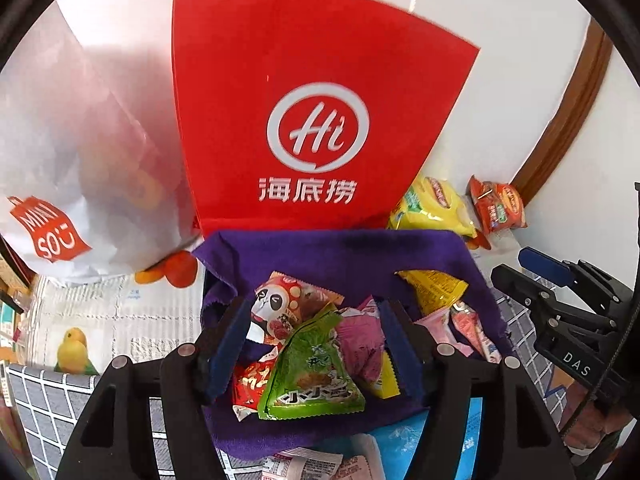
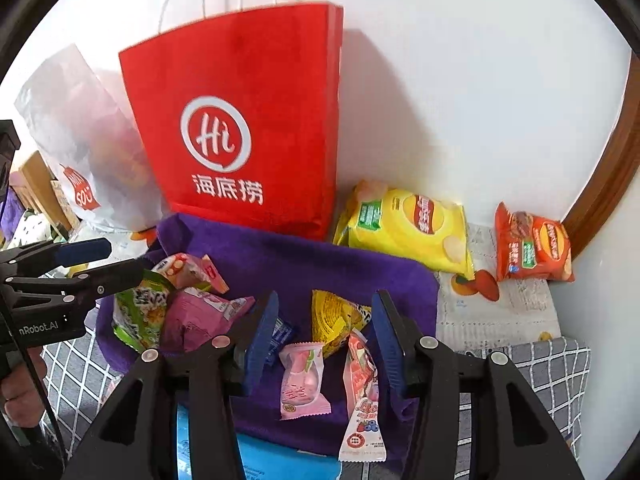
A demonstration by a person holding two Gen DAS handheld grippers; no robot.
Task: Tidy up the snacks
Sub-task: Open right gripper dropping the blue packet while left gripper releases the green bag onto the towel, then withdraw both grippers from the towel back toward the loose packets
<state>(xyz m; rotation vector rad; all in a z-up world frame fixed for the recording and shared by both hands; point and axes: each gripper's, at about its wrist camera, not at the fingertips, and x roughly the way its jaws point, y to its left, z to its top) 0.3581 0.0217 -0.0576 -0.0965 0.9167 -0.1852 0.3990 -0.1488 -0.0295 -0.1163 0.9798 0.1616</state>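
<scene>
A purple cloth (image 1: pixel 320 252) (image 2: pixel 280 252) holds a pile of small snack packets. My left gripper (image 1: pixel 312 332) is open above a green triangular packet (image 1: pixel 312 372), a panda packet (image 1: pixel 280 300) and a pink packet (image 1: pixel 360 336). My right gripper (image 2: pixel 324 332) is open above a pink candy packet (image 2: pixel 302 380), a strawberry stick packet (image 2: pixel 362 396) and a yellow packet (image 2: pixel 332 320). A red paper bag (image 1: pixel 312 112) (image 2: pixel 240 128) stands behind the cloth. A yellow chip bag (image 2: pixel 404 228) and an orange chip bag (image 2: pixel 532 248) lie at the right by the wall.
A white Miniso bag (image 1: pixel 60 168) (image 2: pixel 84 152) leans left of the red bag. A blue box (image 2: pixel 280 464) lies under the cloth's near edge. A brown wooden frame (image 2: pixel 608 176) runs up the right wall. The surface has a patterned cover (image 1: pixel 100 312).
</scene>
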